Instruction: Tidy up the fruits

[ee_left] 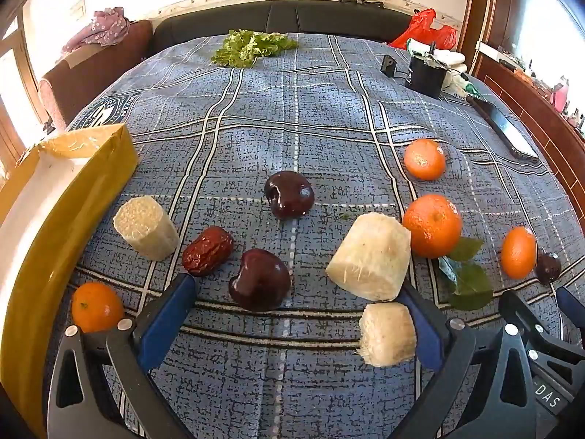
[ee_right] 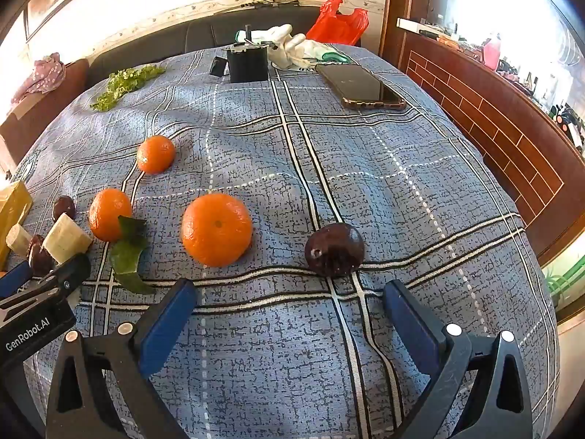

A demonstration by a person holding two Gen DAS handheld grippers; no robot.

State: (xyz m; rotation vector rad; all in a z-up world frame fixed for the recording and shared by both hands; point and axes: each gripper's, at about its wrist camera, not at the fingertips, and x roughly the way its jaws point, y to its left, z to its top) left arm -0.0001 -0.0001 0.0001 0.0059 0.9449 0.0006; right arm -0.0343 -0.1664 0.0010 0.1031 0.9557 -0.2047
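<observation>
Fruit lies scattered on a blue plaid cloth (ee_left: 310, 117). My left gripper (ee_left: 295, 284) is open and hovers low over a dark red fruit (ee_left: 259, 280), with a sugarcane piece (ee_left: 387, 333) beside its right finger. A red date (ee_left: 207, 250), a second dark fruit (ee_left: 289, 194), two more cane pieces (ee_left: 145, 226) (ee_left: 369, 256) and several oranges (ee_left: 433, 225) lie ahead. My right gripper (ee_right: 289, 285) is open with nothing between its fingers. Just beyond its fingers lie a large orange (ee_right: 216, 229) and a dark passion fruit (ee_right: 334, 248).
An open yellow box (ee_left: 73, 201) stands at the left edge. At the far end are lettuce (ee_left: 252, 45), a black cup (ee_right: 248, 64), a phone (ee_right: 362, 86), white gloves and a red bag (ee_right: 338, 22). A brick-patterned wooden ledge (ee_right: 493, 139) borders the right side.
</observation>
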